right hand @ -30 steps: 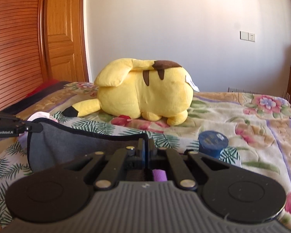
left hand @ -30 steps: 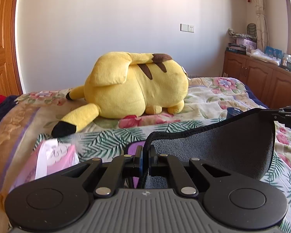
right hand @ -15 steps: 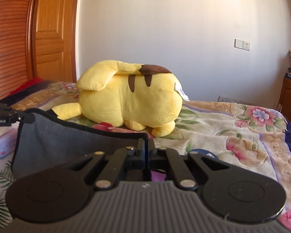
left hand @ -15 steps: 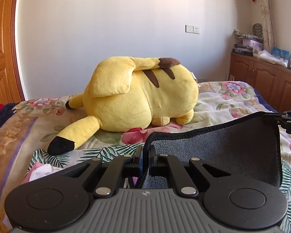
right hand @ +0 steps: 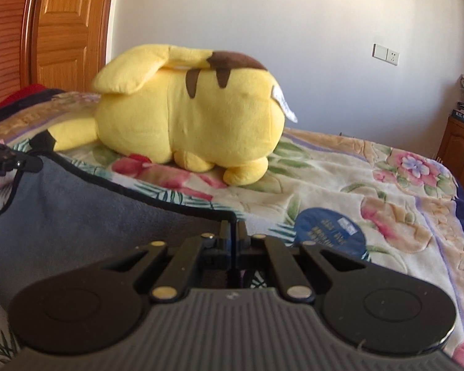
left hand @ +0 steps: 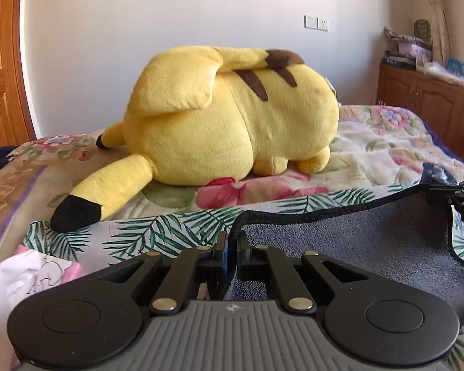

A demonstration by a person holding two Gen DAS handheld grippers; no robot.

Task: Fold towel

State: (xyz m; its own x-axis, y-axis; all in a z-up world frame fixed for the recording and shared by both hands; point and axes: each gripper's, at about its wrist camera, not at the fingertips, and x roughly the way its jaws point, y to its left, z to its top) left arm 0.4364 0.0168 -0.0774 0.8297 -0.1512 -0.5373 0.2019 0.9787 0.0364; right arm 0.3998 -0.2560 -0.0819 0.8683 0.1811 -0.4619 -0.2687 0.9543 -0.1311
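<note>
A dark grey towel point(left hand: 355, 247) with black edging hangs stretched between my two grippers above the bed. My left gripper point(left hand: 231, 241) is shut on its left top corner. My right gripper point(right hand: 233, 230) is shut on its right top corner; the towel point(right hand: 77, 216) spreads to the left in the right wrist view. The right gripper's tip shows at the right edge of the left wrist view point(left hand: 457, 198). The left gripper's tip shows at the left edge of the right wrist view point(right hand: 12, 160). The towel's lower part is hidden behind the gripper bodies.
A big yellow plush toy point(left hand: 232, 123) lies on the floral bedspread point(left hand: 371, 154) just beyond the towel. A round blue lid point(right hand: 328, 232) sits on the bed at the right. A pink-white packet point(left hand: 31, 278) lies at the left. Wooden cabinets point(left hand: 433, 102) stand at the right, a wooden door point(right hand: 68, 31) at the left.
Both grippers have carried the towel forward toward the plush toy and lower. The top edge now sags more between them. Both stay shut on the corners.
</note>
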